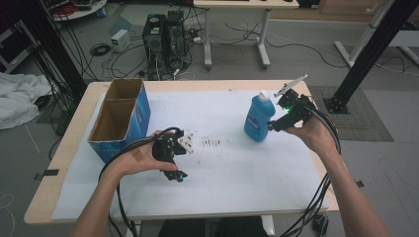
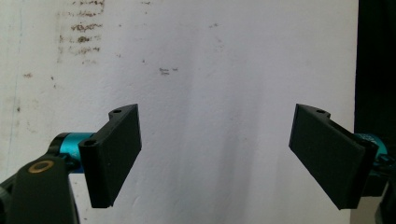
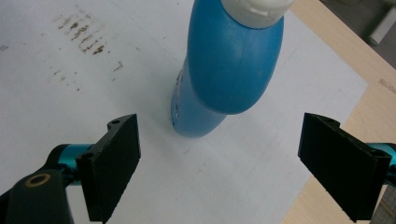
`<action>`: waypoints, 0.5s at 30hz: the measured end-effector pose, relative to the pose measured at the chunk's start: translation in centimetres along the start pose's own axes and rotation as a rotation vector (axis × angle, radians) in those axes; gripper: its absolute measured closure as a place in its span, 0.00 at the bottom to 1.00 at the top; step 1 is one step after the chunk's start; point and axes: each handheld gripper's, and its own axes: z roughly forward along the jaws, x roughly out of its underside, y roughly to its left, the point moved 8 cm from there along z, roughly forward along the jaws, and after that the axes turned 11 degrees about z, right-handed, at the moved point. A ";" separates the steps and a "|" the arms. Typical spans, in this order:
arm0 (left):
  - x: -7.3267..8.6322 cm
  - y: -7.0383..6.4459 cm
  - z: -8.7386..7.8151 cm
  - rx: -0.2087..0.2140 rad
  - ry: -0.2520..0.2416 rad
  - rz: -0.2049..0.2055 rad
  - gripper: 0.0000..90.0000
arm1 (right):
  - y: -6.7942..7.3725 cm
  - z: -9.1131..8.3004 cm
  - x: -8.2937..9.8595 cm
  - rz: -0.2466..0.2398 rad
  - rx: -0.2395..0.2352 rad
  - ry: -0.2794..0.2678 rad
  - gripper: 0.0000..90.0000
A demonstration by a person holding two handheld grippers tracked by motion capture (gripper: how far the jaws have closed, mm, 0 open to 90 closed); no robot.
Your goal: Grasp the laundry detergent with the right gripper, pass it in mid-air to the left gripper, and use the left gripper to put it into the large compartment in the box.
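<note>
Blue bottle (image 1: 258,120): upright on the white sheet (image 1: 217,182), right side of desk (image 1: 59,163). Right claw (image 3: 219,168): spread wide, empty, just beside the bottle. Left claw (image 2: 215,158): spread, empty, over the sheet near the cardboard box (image 1: 121,118).

Open cardboard box (image 1: 121,118) on stained white sheet (image 1: 222,168)

Overhead view; 2 close views share paper (image 1: 237,163).

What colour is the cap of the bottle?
White; the cap tops the blue bottle, clearest in the right gripper view.
</note>
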 end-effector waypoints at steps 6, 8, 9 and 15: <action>0.0 0.0 0.0 -0.006 -0.001 -0.009 0.19 | 0.0 0.9 0.1 0.028 0.006 -0.017 0.14; 0.0 0.0 0.1 -0.006 -0.003 -0.005 0.19 | 0.0 1.1 0.0 0.040 0.005 -0.027 0.14; 0.0 -0.1 0.1 -0.003 -0.003 -0.009 0.19 | 0.0 1.3 -0.2 0.059 0.006 -0.045 0.14; -0.1 -0.1 0.2 -0.001 -0.006 -0.008 0.19 | -0.1 2.4 -0.6 0.117 0.011 -0.081 0.14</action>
